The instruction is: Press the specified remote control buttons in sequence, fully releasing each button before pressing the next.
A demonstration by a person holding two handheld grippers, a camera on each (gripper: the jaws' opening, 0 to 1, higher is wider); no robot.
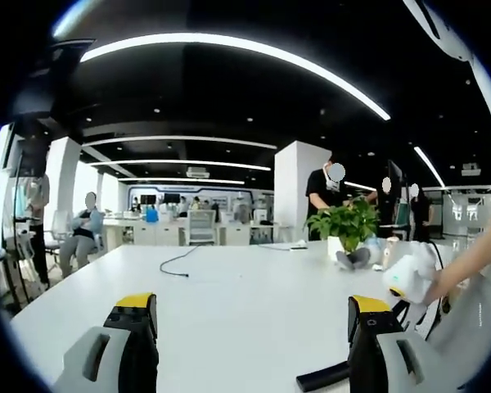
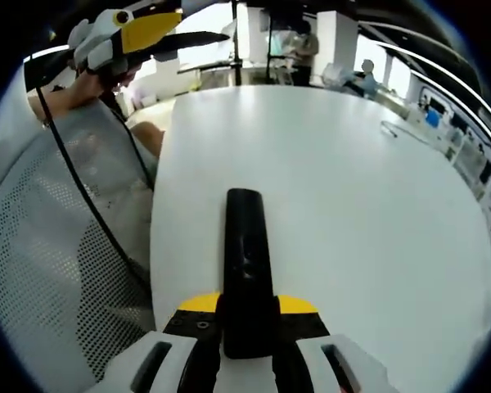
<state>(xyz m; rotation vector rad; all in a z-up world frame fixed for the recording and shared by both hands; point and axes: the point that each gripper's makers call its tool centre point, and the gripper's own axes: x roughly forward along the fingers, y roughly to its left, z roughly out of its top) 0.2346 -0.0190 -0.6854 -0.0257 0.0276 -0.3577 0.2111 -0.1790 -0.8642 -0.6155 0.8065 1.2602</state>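
- At the bottom of the right gripper view, the right gripper (image 2: 247,327) is clamped on the black remote control (image 2: 247,270); its yellow-tipped jaws press against the near end of the remote from both sides.
- The remote runs straight up the middle of that view, its far end over the white table (image 2: 352,188), close to the table's left edge.
- Left of the table edge, in the lower left, is a white perforated mesh chair back (image 2: 41,270) with a black cable (image 2: 82,188) crossing it.
- In the upper left of that view sits the other gripper's yellow-and-white body, held by a hand (image 2: 86,82).
- At the bottom of the left gripper view, the left gripper (image 1: 254,327) has its jaws wide apart with nothing between them, above the table top (image 1: 245,286).
- The remote's black end (image 1: 323,377) shows at the lower middle right, just beside the right-hand jaw.
- Further up, a loose black cord (image 1: 178,262) lies on the table, left of centre.
- At the right, a potted green plant (image 1: 345,225) stands on the far part of the table.
- Behind, people stand and sit among desks.
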